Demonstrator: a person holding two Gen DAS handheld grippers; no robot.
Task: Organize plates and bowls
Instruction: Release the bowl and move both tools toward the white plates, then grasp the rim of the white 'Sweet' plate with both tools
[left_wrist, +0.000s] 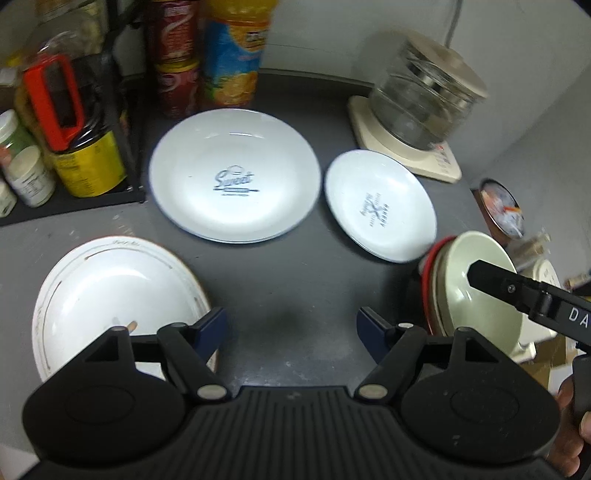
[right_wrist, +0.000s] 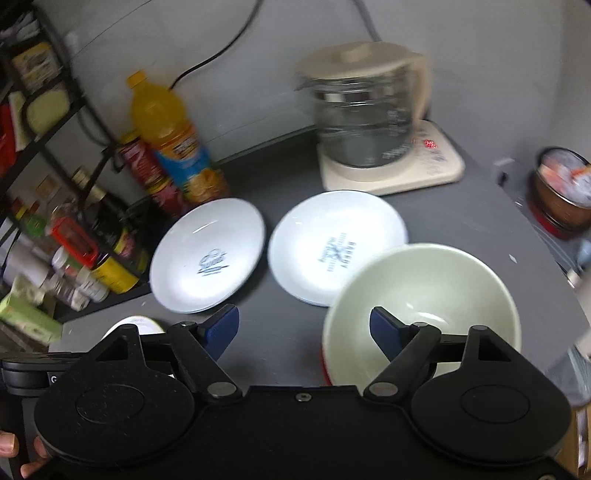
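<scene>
1. Dark grey bench (left_wrist: 288, 280) fills both views, set against a pale wall, with a black wire shelf rack (right_wrist: 55, 122) of jars and bottles along one side.
2. Left claw (left_wrist: 291, 326): released, blue-padded fingers spread wide over bare bench, gripping nothing.
3. Right claw (right_wrist: 304, 328): released, fingers spread. Its outer finger sits over the inside of the green bowl (right_wrist: 424, 295); whether the pad touches the bowl cannot be told.
4. The green bowl rests in a red-rimmed dish (left_wrist: 428, 280), only an edge of which shows. The stack lies directly under the right claw and off to the right of the left claw.
5. Large plate marked "Sweet" (left_wrist: 234, 175): flat on the bench, straight ahead of the left claw, clear of both claws.
6. Second printed plate (left_wrist: 380, 205): just beside the "Sweet" plate, ahead and right of the left claw, directly ahead of the right claw. In the right wrist view the bowl's rim overlaps its near edge; contact cannot be confirmed.
7. White oval dish with thin rim line (left_wrist: 110, 295): close to the left of the left claw, partly hidden behind the left finger.
8. Glass kettle on cream base (right_wrist: 369, 122): far side of the bench, beyond the plates.
9. Orange juice bottle (right_wrist: 173, 140) and red cans (left_wrist: 173, 55): standing beyond the "Sweet" plate, next to the rack.
</scene>
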